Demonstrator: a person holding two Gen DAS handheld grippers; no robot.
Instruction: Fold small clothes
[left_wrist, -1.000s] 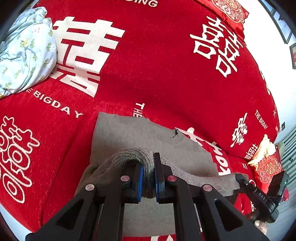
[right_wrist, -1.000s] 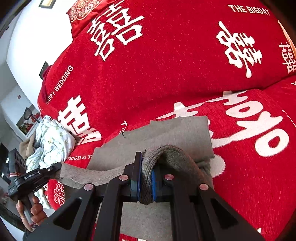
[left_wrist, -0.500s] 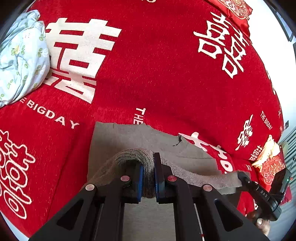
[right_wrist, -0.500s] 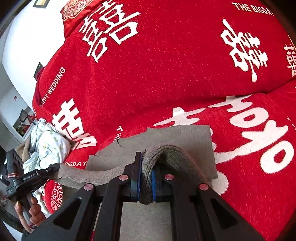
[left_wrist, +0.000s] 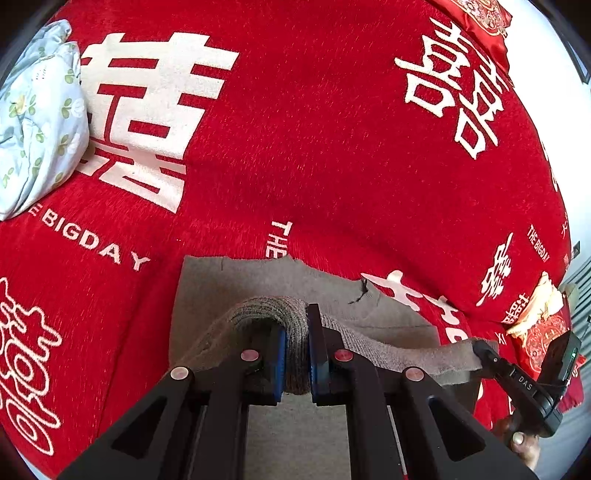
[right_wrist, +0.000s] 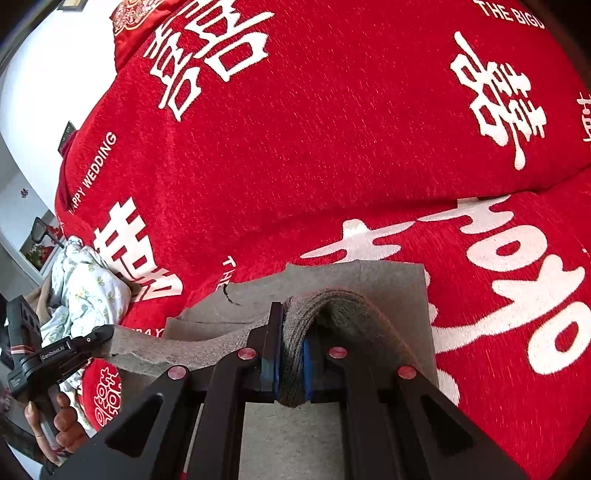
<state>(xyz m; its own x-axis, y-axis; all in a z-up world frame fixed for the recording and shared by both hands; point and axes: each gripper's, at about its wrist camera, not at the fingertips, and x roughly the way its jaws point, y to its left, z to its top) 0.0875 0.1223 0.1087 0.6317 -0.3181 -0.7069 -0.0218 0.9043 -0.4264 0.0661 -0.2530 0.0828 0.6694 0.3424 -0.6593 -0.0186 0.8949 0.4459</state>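
A grey knit garment (left_wrist: 236, 280) lies flat on the red bedspread, its near ribbed edge lifted. My left gripper (left_wrist: 295, 350) is shut on the ribbed edge at the garment's left corner. My right gripper (right_wrist: 290, 354) is shut on the same edge at the right corner; the garment (right_wrist: 369, 280) shows there too. The lifted edge stretches taut between the two grippers, over the flat part. The right gripper also shows in the left wrist view (left_wrist: 480, 347), and the left gripper in the right wrist view (right_wrist: 107, 332).
A red bedspread (left_wrist: 332, 147) with white characters covers the bed. A crumpled pale floral cloth (left_wrist: 37, 118) lies at the far left, also in the right wrist view (right_wrist: 88, 291). Red embroidered cushions (left_wrist: 539, 332) sit at the right. A white wall is behind.
Both grippers have carried the lifted ribbed edge forward over the flat part of the garment, so less of the flat part shows ahead of them. Both grips are unchanged.
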